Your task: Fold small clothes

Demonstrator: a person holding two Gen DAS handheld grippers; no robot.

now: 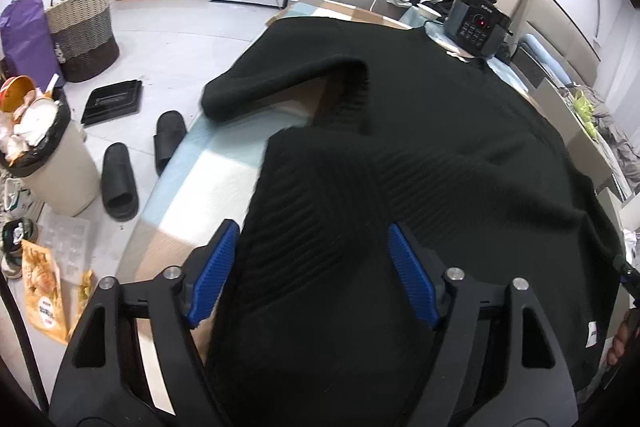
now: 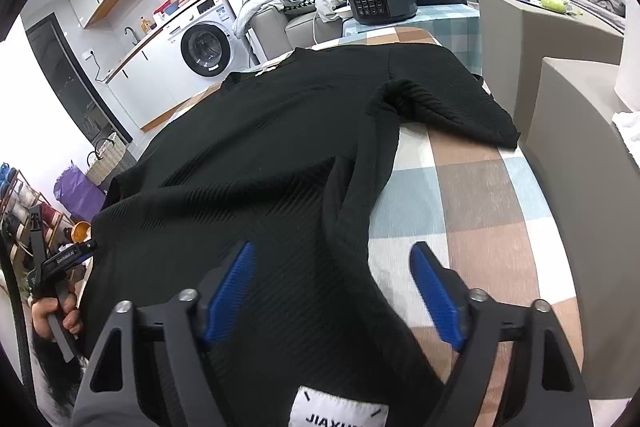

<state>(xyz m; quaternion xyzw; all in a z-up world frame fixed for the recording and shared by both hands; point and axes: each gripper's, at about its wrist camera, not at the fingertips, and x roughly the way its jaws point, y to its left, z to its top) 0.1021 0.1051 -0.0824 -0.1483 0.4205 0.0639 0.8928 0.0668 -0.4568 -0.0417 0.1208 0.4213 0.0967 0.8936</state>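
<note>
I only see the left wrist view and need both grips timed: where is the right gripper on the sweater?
Observer: The right gripper is open at the sweater's near right corner, one finger over knit, the other over tablecloth.
Operator: Is the right sleeve flat?
Observer: The right sleeve lies spread sideways on the table, its cuff near the right edge.
Operator: Anything at the hem?
Observer: A white label sits at the hem, just below that gripper's fingers.
</note>
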